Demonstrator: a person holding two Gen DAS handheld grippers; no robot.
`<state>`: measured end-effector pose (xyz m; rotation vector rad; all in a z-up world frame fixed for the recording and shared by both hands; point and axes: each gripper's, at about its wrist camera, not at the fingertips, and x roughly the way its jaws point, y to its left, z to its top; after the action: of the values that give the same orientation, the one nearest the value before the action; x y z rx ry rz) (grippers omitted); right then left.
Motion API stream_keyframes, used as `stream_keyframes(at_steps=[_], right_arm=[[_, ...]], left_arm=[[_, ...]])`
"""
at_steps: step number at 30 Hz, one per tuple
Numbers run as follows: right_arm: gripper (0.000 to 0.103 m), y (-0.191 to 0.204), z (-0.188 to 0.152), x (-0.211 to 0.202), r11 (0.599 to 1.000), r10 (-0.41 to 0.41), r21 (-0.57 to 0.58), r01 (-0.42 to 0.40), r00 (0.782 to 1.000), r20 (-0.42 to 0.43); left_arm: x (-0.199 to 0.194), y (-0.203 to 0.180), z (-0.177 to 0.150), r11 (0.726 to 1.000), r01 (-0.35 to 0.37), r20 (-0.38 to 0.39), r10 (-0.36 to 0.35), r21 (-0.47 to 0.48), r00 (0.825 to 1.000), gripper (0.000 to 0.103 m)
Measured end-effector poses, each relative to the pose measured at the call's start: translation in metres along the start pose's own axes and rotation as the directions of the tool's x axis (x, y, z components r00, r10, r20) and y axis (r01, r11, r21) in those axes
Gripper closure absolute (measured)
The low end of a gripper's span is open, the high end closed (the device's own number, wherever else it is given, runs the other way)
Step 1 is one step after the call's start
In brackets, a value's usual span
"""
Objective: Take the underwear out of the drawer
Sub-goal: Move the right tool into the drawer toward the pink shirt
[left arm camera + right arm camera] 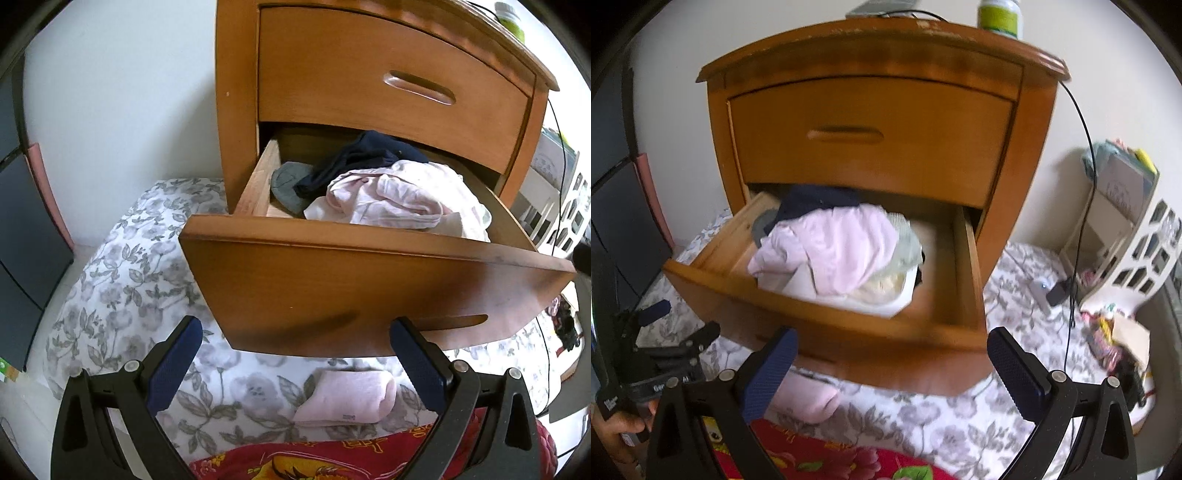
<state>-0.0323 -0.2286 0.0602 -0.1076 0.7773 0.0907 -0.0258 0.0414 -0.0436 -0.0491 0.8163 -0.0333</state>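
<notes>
Left wrist view: lower drawer (369,280) of the wooden nightstand (236,92) is pulled out; upper drawer (399,81) is flush. Inside the open drawer lies a heap of clothing: a pale pink garment (399,199) on top toward the front, a navy piece (362,158) behind it, a grey piece (290,184) at the left. Left gripper (295,332) hangs below the drawer front, fingers spread, nothing between them. A folded pink item (347,398) lies on the floral bedding (122,280), under the drawer front.

Right wrist view: looks down into the drawer (956,266). Only here: a white container (886,295) under the pink underwear (834,247), and bare drawer floor to its right. Right gripper (890,347) is released, empty, short of the drawer front. The left gripper (661,321) appears at far left, with a hand (624,424) on its handle. A green-labelled bottle (1001,16) stands on the nightstand top.
</notes>
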Motion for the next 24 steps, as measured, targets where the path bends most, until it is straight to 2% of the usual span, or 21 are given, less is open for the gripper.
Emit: stream_keyframes(at_steps=[4,9,16,24], right_arm=[[0.0,-0.001,0.016,0.001,1.0,0.014,-0.02,-0.014,1.0,0.022],[0.0,0.005,0.036,0.013,0.997,0.02,-0.074,-0.017,0.999,0.037],[0.0,0.022,0.051,0.054,0.989,0.075,-0.123,-0.083,0.995,-0.068],[0.0,0.036,0.069,0.094,0.987,0.071,-0.13,-0.092,0.985,-0.16]], left_arm=[[0.002,0.0,-0.001,0.998,-0.057,0.005,0.057,0.02,0.998,0.002],[0.007,-0.001,-0.004,0.998,-0.056,-0.015,0.056,0.031,0.998,0.002],[0.01,-0.005,-0.007,0.997,-0.059,-0.028,0.061,0.048,0.998,0.002],[0.012,-0.005,-0.008,0.997,-0.061,-0.037,0.063,0.049,0.997,0.002]])
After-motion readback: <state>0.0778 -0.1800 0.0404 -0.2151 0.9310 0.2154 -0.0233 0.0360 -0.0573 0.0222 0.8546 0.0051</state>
